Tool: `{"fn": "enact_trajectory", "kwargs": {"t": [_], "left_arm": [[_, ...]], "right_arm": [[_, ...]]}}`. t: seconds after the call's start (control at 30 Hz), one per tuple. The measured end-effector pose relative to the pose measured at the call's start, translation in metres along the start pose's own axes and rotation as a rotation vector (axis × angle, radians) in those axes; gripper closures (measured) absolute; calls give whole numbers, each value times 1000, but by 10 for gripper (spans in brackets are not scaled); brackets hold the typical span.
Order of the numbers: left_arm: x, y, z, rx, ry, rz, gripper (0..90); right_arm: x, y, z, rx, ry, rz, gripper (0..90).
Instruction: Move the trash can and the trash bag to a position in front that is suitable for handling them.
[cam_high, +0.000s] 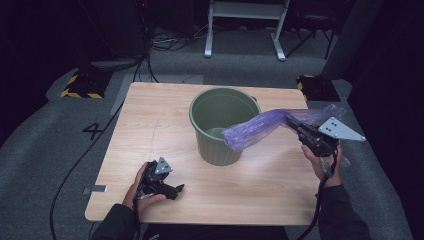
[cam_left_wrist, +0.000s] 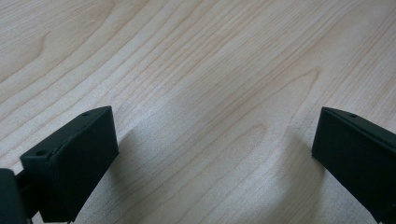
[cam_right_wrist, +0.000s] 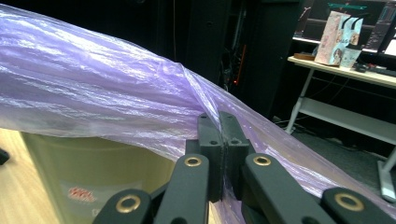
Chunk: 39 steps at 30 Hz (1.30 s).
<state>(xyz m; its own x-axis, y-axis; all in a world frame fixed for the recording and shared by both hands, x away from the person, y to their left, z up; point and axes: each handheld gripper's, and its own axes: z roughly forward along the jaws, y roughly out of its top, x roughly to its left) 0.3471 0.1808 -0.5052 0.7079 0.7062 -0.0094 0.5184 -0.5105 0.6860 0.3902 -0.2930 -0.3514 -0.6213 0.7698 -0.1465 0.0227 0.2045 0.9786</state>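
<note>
Right hand-held gripper (cam_high: 292, 121), at the right of the high view, pinching a purple plastic bag (cam_high: 260, 127); jaws pressed together on the film, seen close in the right gripper view (cam_right_wrist: 221, 122), where the bag (cam_right_wrist: 93, 102) bunches into a twist at the jaw tips and spreads toward the upper left of the frame. Held up off the tabletop (cam_high: 150, 130) by the right hand (cam_high: 325, 162), grey plate on top. Bag stretched leftward from the jaws, its free end draped over the right rim of a green bin (cam_high: 220, 125) and hanging partly inside. Bin upright at the centre of the frame, its pale green wall (cam_right_wrist: 93, 172) with a small label at the lower left of the right gripper view, below the bag.

Left hand-held gripper (cam_high: 176, 189), lower left of the high view, resting on the tabletop in the left hand (cam_high: 142, 187), well apart from bin and bag. Jaws spread wide in the left gripper view (cam_left_wrist: 215, 154), nothing but bare wood grain (cam_left_wrist: 210, 70) between them.
</note>
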Motion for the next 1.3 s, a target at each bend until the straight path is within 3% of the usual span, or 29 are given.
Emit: {"fn": "enact_trajectory", "kwargs": {"t": [0.53, 1.3], "left_arm": [[0, 1, 0, 1, 1, -2, 0], [1, 1, 1, 3, -3, 3, 0]], "right_arm": [[-5, 11, 25, 50, -71, -46, 900], [-13, 21, 39, 81, -151, -76, 900]]}}
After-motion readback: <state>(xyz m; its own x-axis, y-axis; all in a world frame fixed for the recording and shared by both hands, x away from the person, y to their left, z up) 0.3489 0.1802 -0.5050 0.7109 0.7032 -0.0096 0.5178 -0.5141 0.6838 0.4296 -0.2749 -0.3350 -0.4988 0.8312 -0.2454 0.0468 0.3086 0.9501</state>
